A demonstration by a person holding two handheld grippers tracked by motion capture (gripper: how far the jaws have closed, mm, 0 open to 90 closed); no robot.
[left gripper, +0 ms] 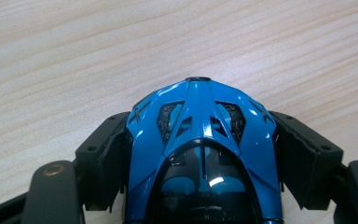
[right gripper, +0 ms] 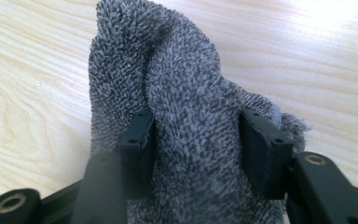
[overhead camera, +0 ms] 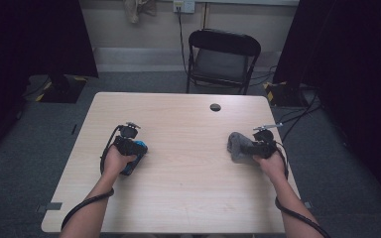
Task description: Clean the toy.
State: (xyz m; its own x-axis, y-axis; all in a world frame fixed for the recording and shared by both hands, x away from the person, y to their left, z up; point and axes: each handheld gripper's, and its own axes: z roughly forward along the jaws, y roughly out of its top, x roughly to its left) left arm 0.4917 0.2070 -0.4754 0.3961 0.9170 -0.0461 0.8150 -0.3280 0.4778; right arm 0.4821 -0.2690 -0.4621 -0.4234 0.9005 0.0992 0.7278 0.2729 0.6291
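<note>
- Left gripper (overhead camera: 138,147): clamped on blue toy car (left gripper: 200,140), at 9 o'clock of table (overhead camera: 188,198).
- Right gripper (overhead camera: 243,147): jaws around grey cloth (right gripper: 186,121), at 3 o'clock; grip not clear.

The high view is dim and slightly soft, its left and right edges sinking into near black, while the pale table (overhead camera: 188,163) takes the even overhead light. The left gripper view is sharp, with white glare streaks on the glossy blue shell (left gripper: 200,140). The right gripper view blows out at its top right, and the grey towel (right gripper: 186,140) blurs nearest the lens
</note>
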